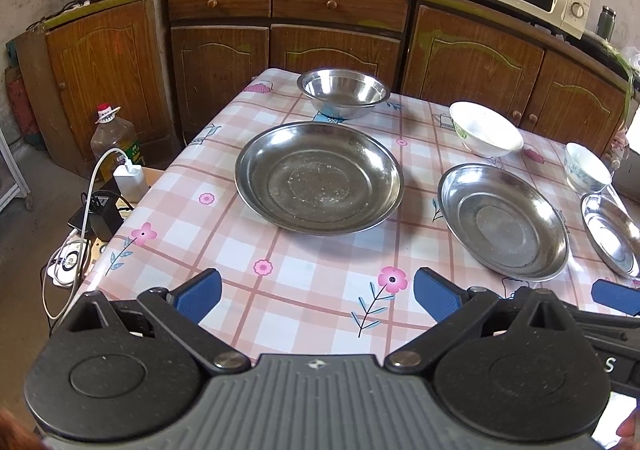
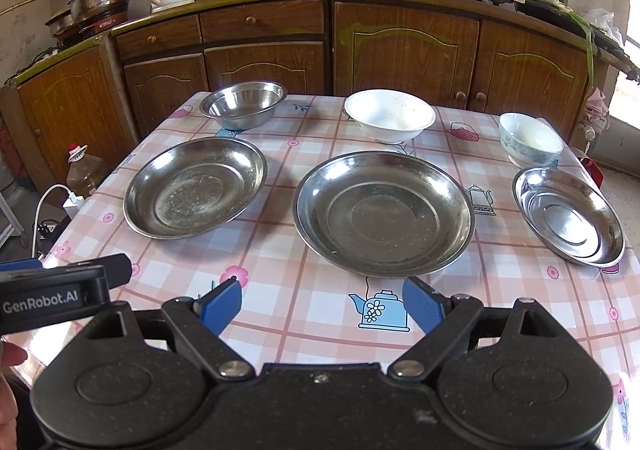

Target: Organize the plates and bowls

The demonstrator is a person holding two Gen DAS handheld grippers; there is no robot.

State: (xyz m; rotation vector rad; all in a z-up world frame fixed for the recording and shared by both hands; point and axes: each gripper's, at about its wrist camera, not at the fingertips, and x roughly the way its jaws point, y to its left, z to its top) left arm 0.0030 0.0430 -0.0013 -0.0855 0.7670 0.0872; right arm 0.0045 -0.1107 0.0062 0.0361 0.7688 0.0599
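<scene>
Plates and bowls lie apart on the checked tablecloth [image 2: 280, 278]. Taking the middle steel plate [image 2: 384, 213] as landmark: steel bowl [image 2: 243, 103] and another steel plate [image 2: 195, 187] left, white bowl [image 2: 389, 115] behind, patterned bowl [image 2: 530, 143] and small steel plate [image 2: 568, 215] right. Left gripper [image 1: 318, 296] and right gripper [image 2: 322, 306] hover in front of it, fingers spread wide, empty.

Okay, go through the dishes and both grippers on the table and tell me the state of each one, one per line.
left gripper: open, holding nothing
right gripper: open, holding nothing
steel bowl: upright, empty
big white bowl: upright, faint residue inside
small patterned bowl: upright, unstacked
left steel plate: flat, empty, smudged
middle steel plate: flat, empty
small steel plate: flat, empty, near the table edge
</scene>
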